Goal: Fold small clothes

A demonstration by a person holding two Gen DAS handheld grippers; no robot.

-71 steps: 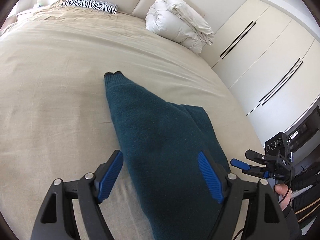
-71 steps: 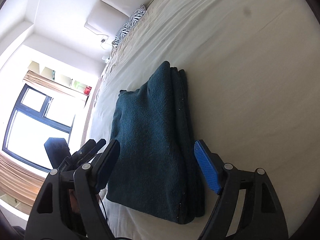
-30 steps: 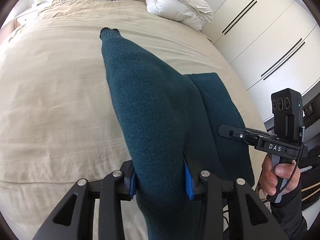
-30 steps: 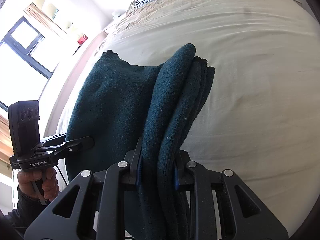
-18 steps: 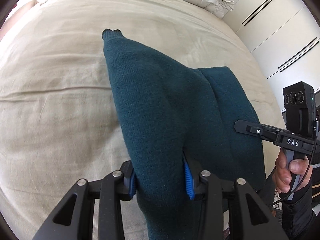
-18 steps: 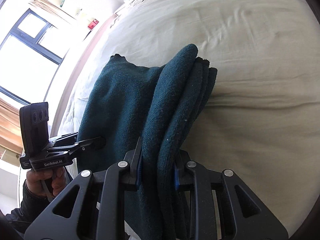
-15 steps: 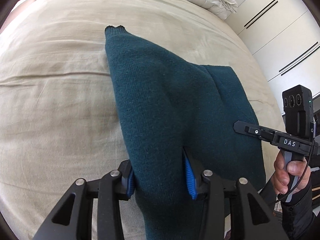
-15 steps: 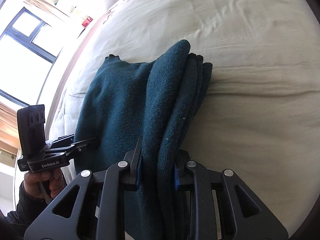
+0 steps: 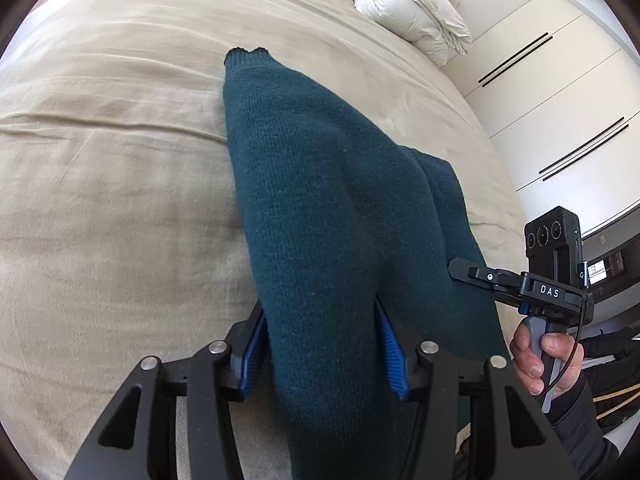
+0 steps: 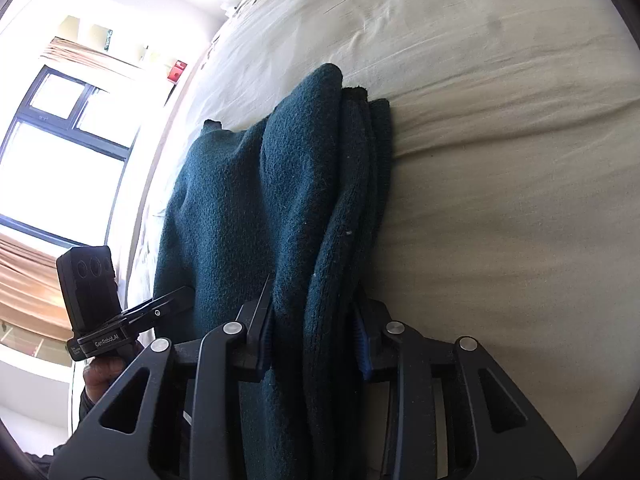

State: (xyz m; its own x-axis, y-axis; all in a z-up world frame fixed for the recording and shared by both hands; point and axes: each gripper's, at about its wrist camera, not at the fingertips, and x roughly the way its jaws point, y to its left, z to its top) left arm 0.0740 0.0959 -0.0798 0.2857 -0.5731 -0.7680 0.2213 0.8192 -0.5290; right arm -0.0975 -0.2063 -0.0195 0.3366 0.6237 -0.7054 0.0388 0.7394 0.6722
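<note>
Left tongs [image 9: 322, 344]: you are gripping the near edge of the teal sweater [image 9: 320, 200], pads spreading slightly wider than half a second ago.
Right tongs [image 10: 314, 336]: clamping the stacked folds.
Sweater: lowering onto the bed [image 9: 100, 160] ahead of both tongs.
Meaning: fold nearly set; release likely next.
</note>
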